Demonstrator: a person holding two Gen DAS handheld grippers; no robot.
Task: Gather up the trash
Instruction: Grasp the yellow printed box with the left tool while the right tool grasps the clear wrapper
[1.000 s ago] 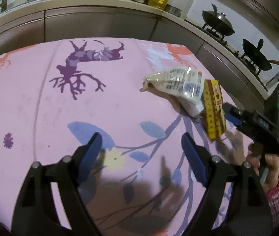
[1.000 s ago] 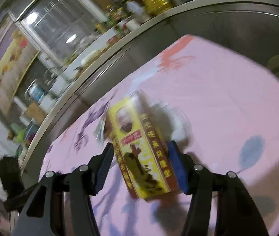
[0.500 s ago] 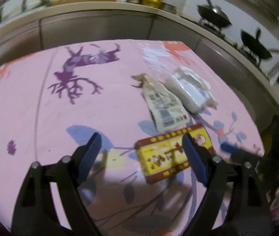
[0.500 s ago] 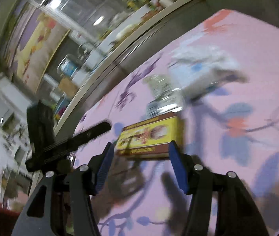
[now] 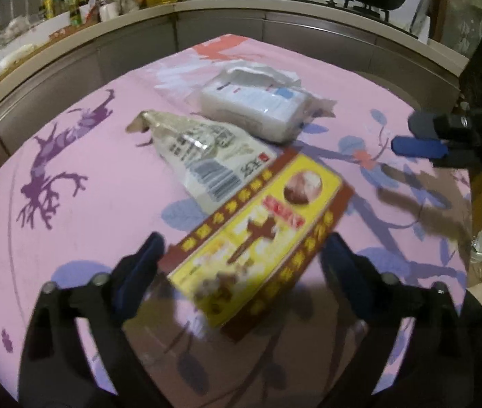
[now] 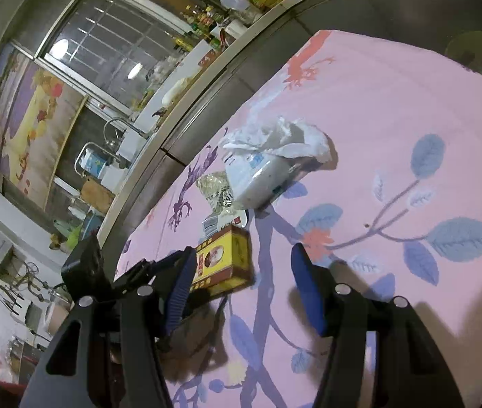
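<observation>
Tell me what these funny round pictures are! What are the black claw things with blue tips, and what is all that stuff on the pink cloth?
The claws are grabbers that a person holds, one in each hand. Each grabber has a small camera looking along its two fingers, and that camera bends the picture round.

One picture is from the left gripper. Its blue-tipped fingers are open, with a yellow and red box lying between them. It is not squeezed yet. At the right edge you see the other grabber.

The other picture is from the right gripper. It is open too and holds nothing.

On the pink tablecloth lie three pieces of trash: the box, a clear plastic bag with a barcode, and a white tissue pack with crumpled paper on top. Behind is a kitchen counter with bottles and black pans.
</observation>
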